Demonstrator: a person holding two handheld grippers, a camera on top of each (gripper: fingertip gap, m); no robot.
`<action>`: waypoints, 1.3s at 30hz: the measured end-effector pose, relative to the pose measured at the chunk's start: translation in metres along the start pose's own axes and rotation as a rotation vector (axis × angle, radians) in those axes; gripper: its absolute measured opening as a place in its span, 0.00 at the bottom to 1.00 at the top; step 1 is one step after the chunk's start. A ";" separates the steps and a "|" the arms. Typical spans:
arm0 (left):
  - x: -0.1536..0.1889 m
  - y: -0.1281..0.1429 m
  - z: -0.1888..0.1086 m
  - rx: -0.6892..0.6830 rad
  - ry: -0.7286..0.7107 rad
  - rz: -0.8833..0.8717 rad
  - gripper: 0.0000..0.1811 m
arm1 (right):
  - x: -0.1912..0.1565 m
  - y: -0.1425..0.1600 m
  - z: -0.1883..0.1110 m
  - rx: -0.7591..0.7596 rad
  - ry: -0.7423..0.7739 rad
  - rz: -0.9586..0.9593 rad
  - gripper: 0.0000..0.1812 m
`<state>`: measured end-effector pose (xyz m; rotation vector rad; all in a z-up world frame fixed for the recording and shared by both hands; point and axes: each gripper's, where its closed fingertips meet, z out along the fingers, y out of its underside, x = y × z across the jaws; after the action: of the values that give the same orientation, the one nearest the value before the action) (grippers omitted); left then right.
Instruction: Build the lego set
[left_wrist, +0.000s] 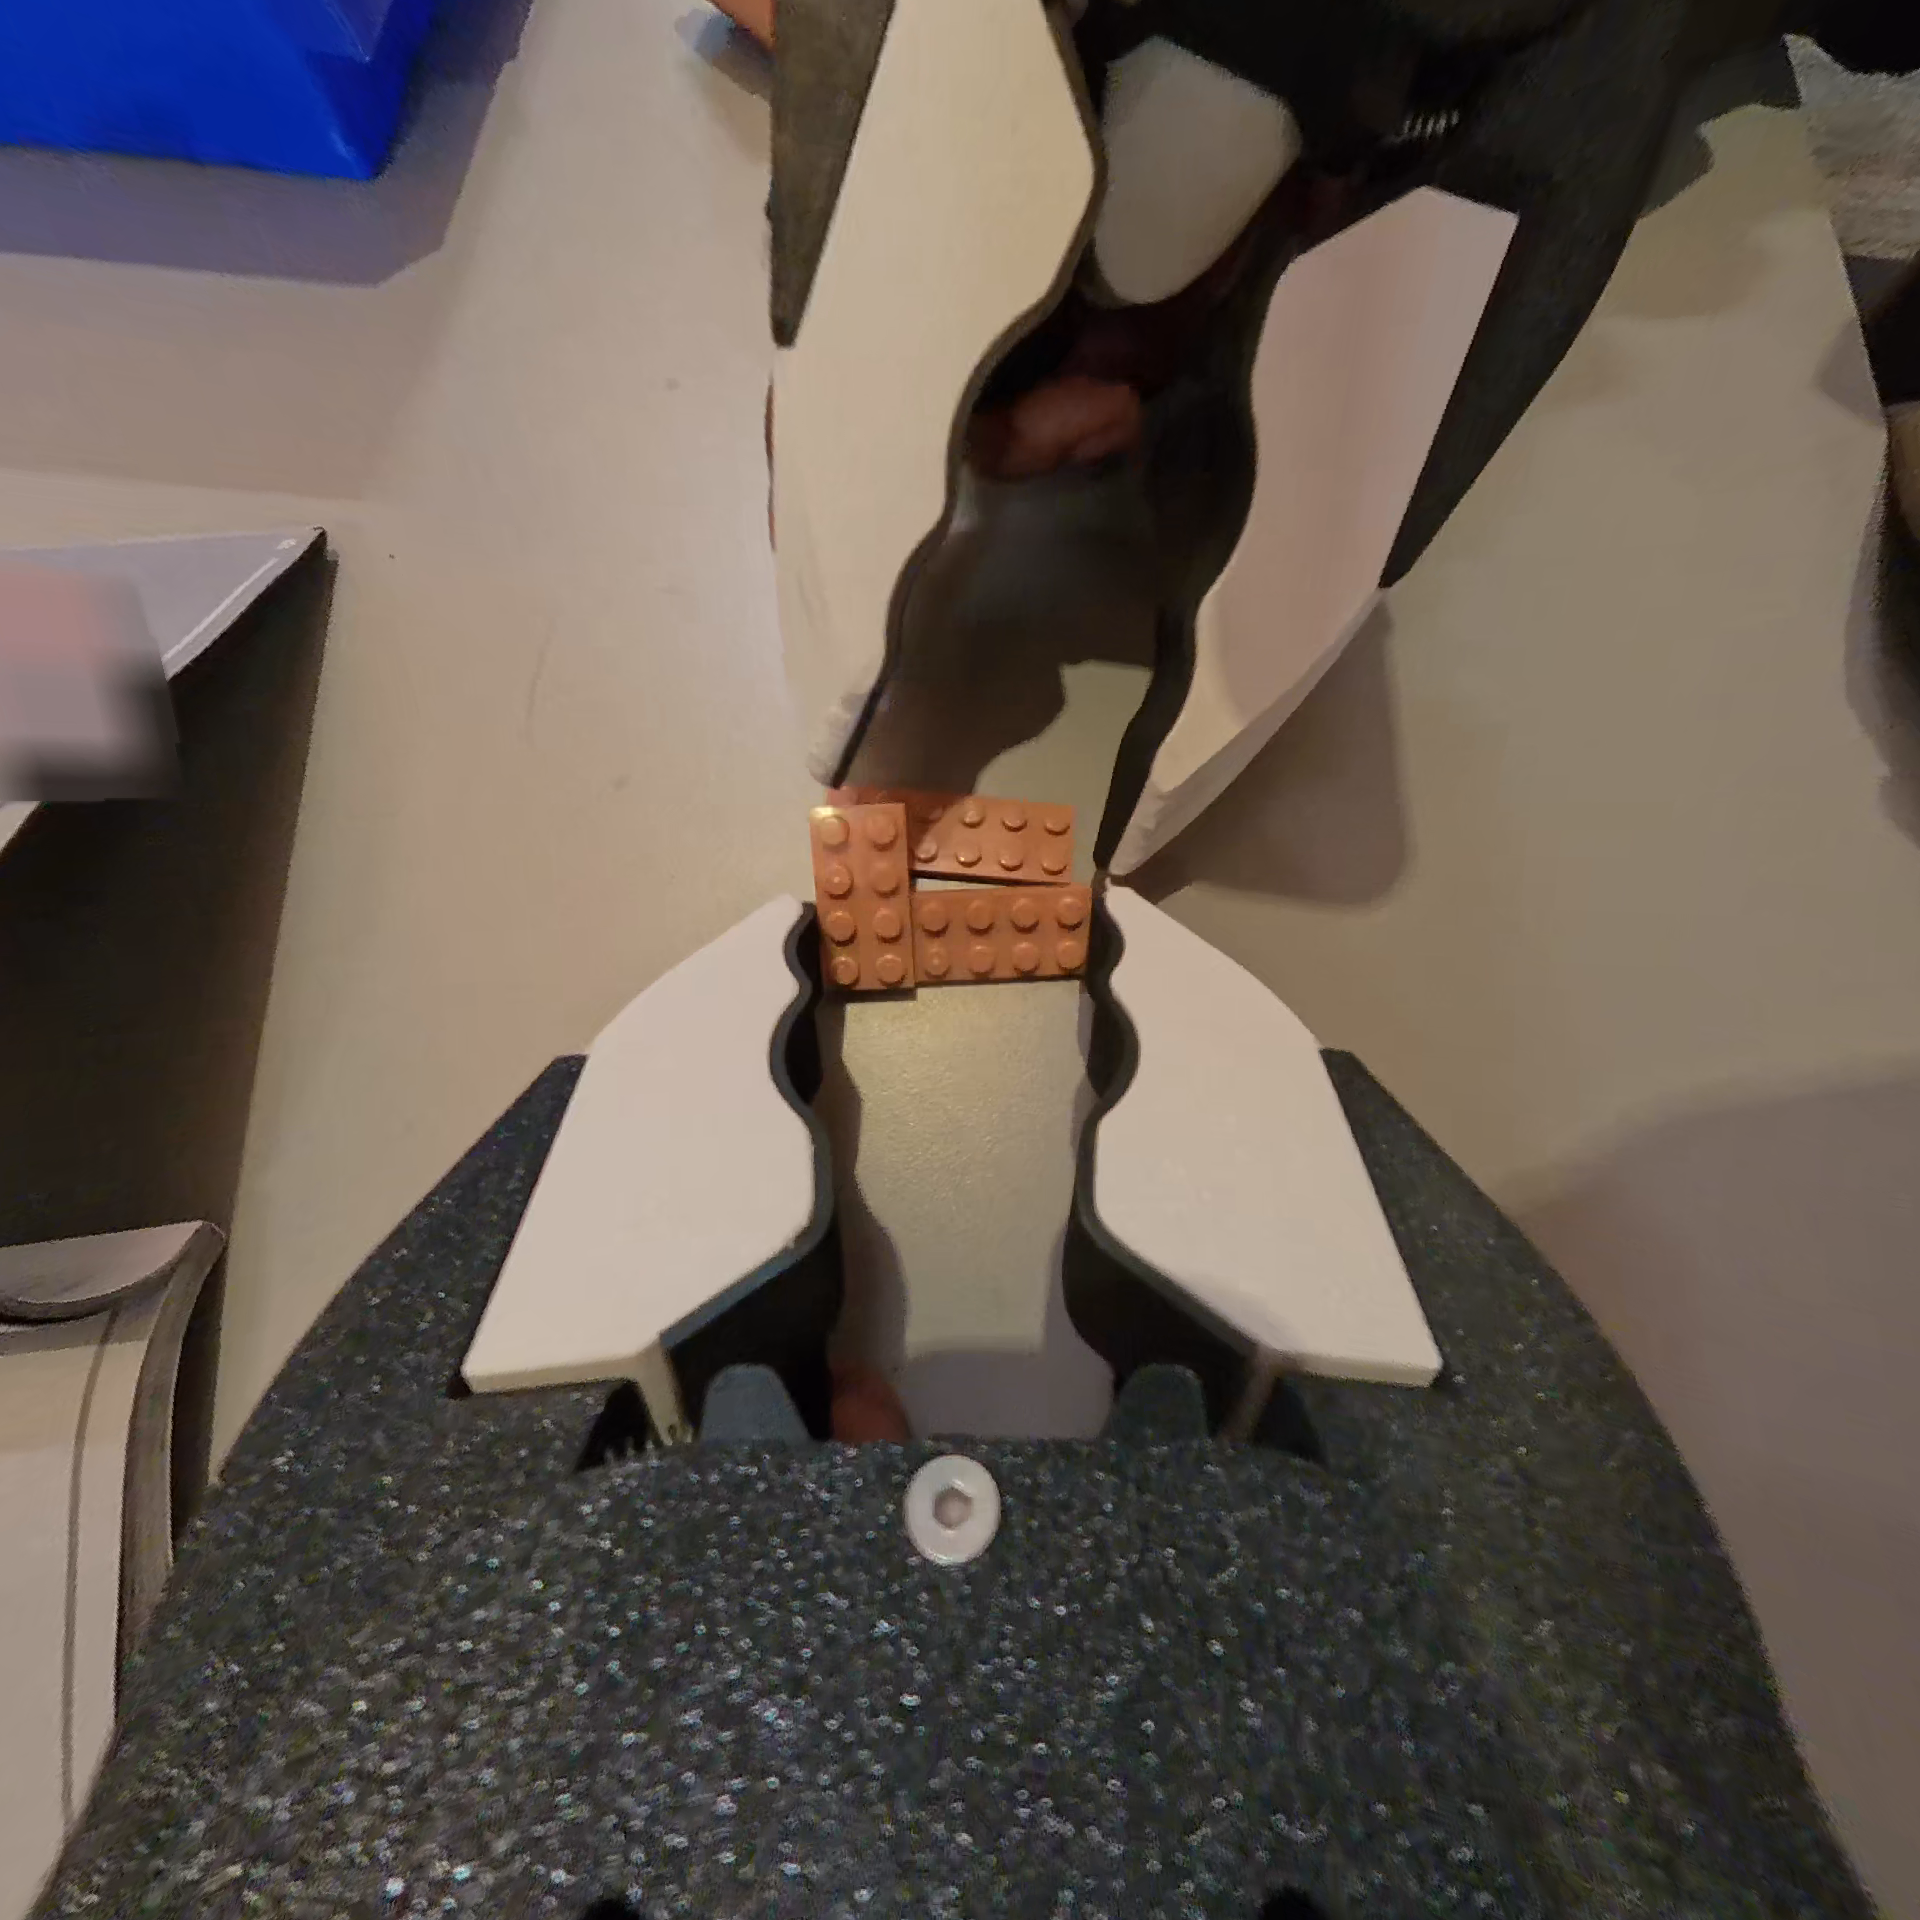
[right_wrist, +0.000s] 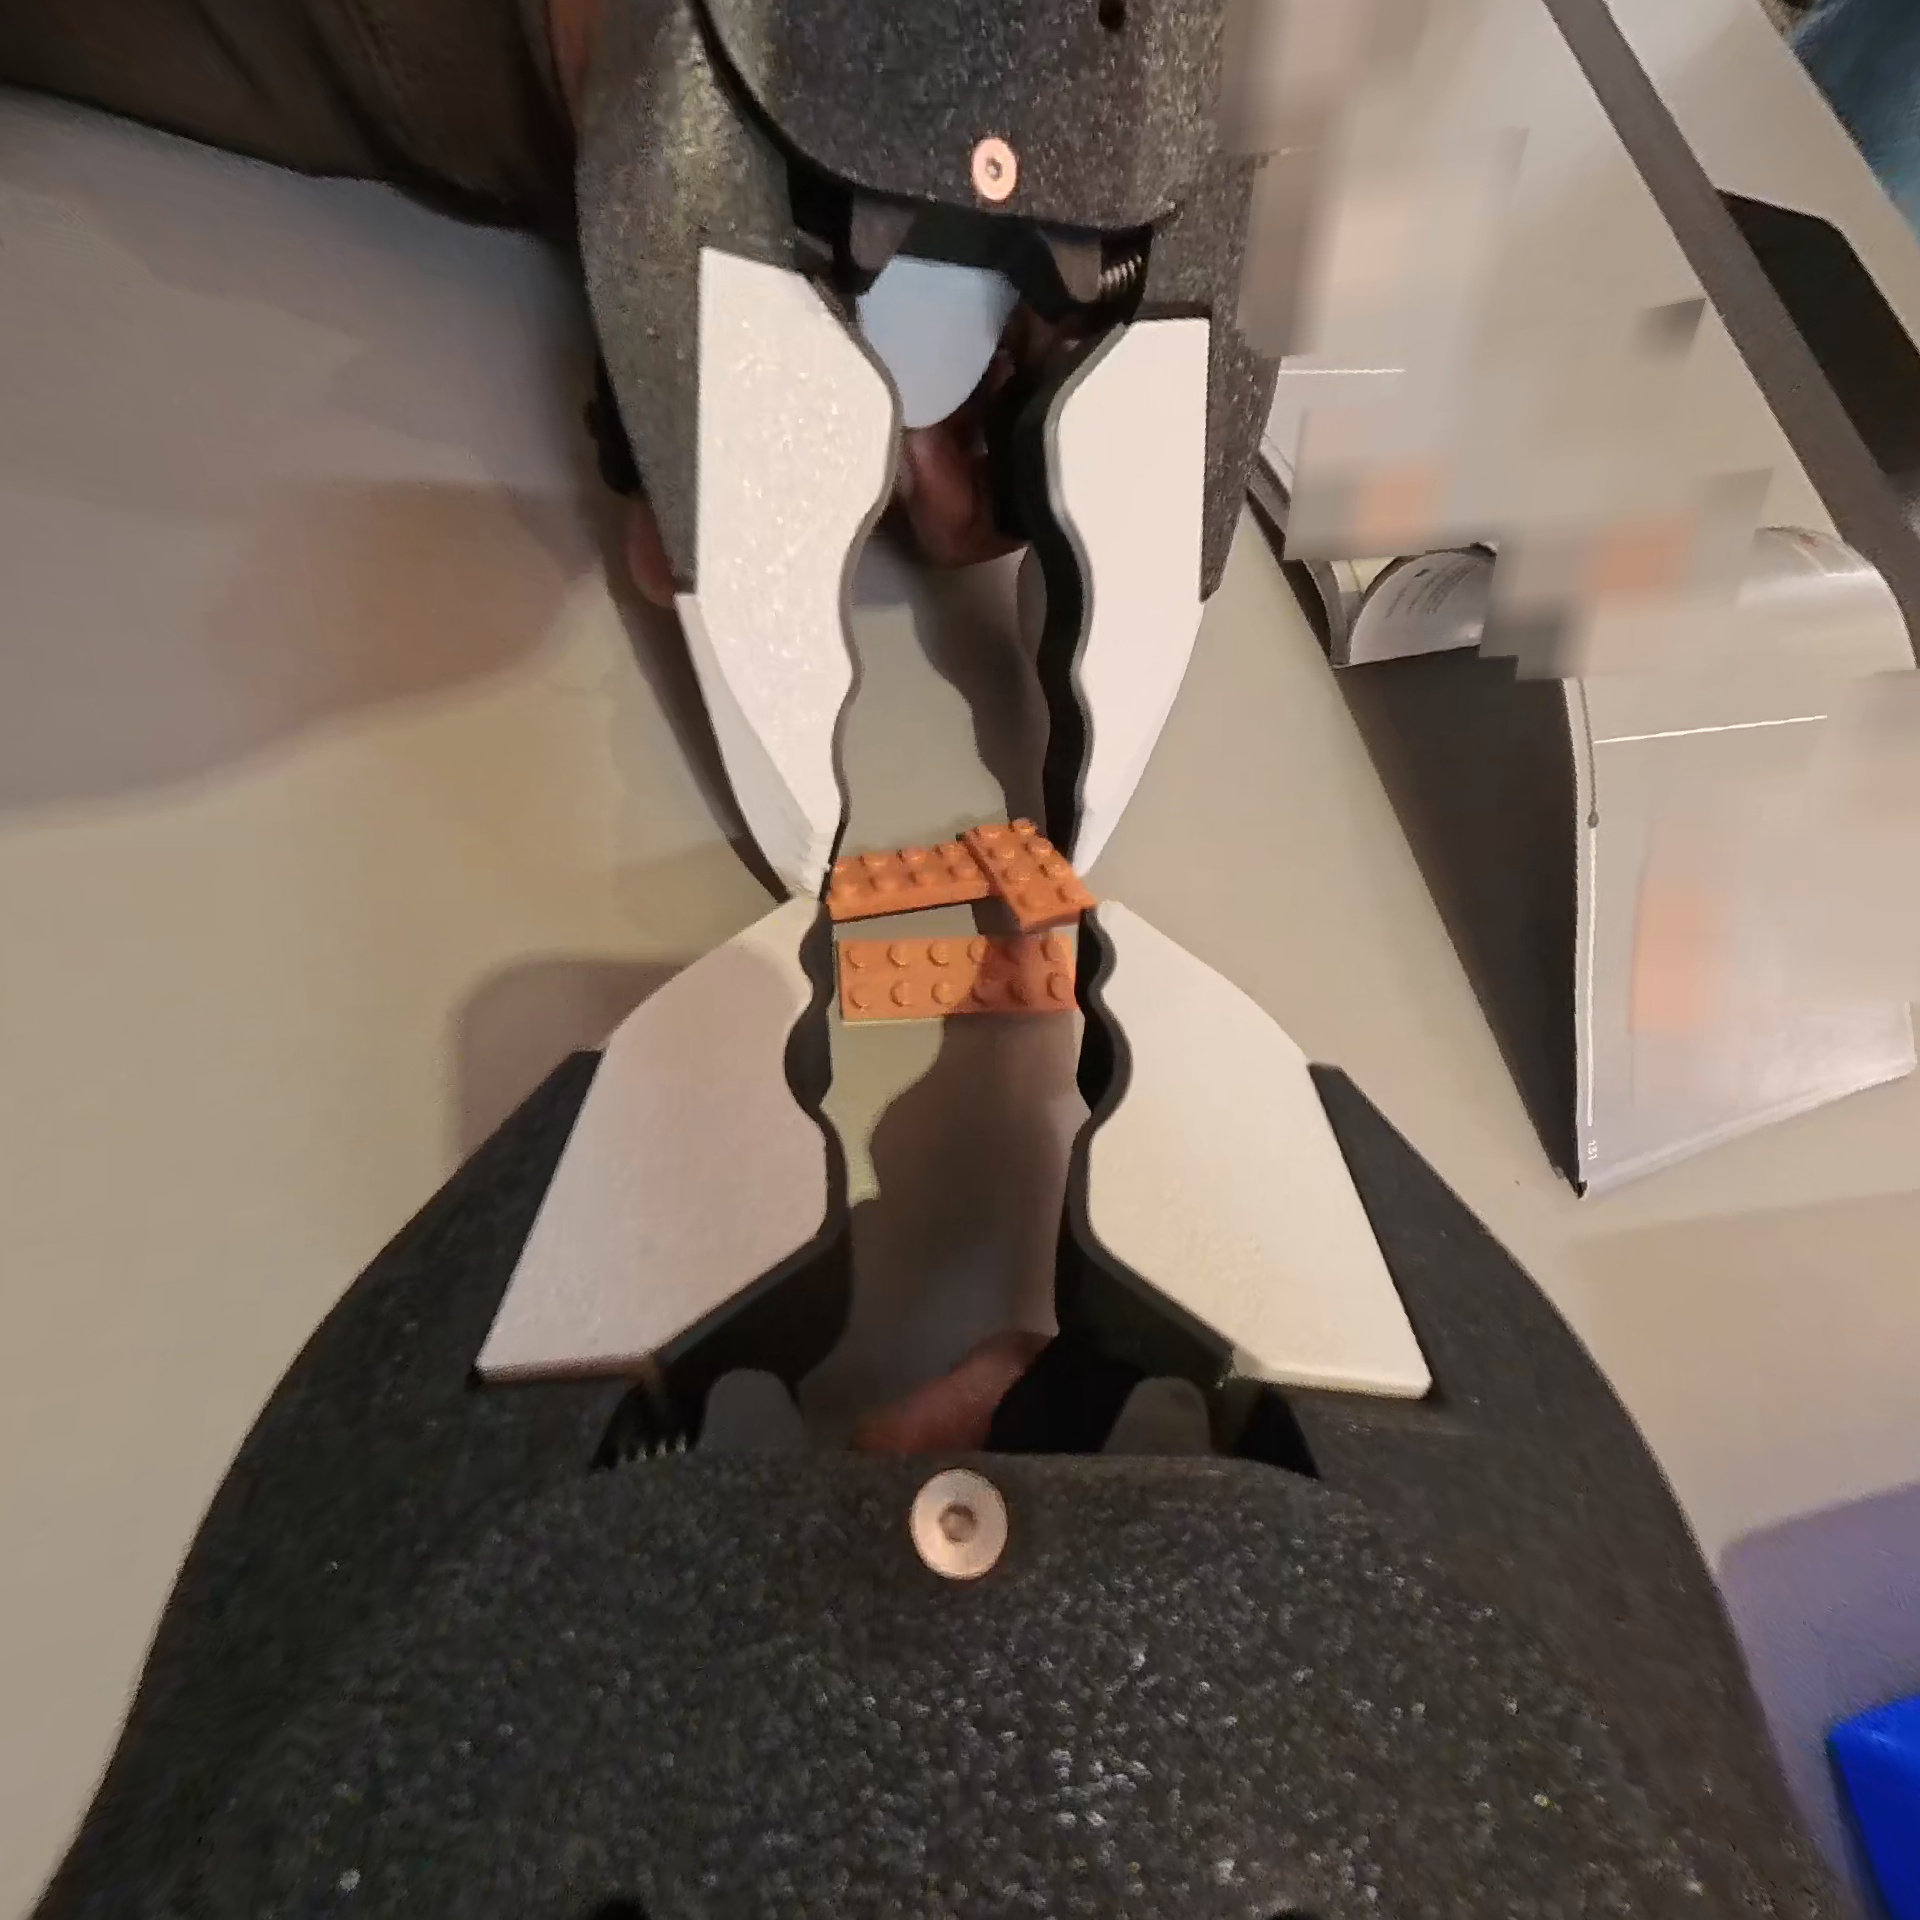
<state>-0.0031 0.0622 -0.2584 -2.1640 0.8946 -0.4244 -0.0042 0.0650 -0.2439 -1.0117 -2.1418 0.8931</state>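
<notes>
My left gripper (left_wrist: 954, 909) is shut on two joined orange plates: a long plate (left_wrist: 1003, 937) and a second plate (left_wrist: 862, 899) pressed crosswise on its left end. They show raised in the right wrist view (right_wrist: 914, 878). My right gripper (right_wrist: 948, 920) comes from the opposite side, its fingertips (left_wrist: 1117, 847) at the ends of a third orange plate (right_wrist: 940, 979). That plate (left_wrist: 995, 836) sits tilted just beyond the joined pair, its left end under the crosswise plate. The two grippers meet tip to tip over the pale table (left_wrist: 540, 582).
An open instruction booklet (right_wrist: 1725, 883) lies beside the work spot, seen at the left edge of the left wrist view (left_wrist: 94, 1382). A grey box (left_wrist: 239, 603) stands behind it. A blue box (left_wrist: 208, 73) is further off (right_wrist: 1875, 1787). Both grippers' tips are close together, under 4 cm apart.
</notes>
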 end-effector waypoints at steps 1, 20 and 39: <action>0.000 0.000 0.000 -0.001 -0.001 0.000 0.27 | 0.001 0.000 0.000 0.005 -0.001 0.015 0.25; -0.008 -0.015 -0.003 0.081 -0.123 0.175 0.27 | 0.026 -0.003 -0.008 0.121 -0.228 0.877 0.15; -0.012 -0.031 -0.026 0.174 -0.154 0.193 0.26 | 0.021 -0.024 -0.009 0.183 -0.226 0.773 0.03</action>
<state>-0.0109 0.0722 -0.2181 -1.9031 0.9341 -0.2280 -0.0186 0.0730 -0.2159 -1.7458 -1.7776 1.5857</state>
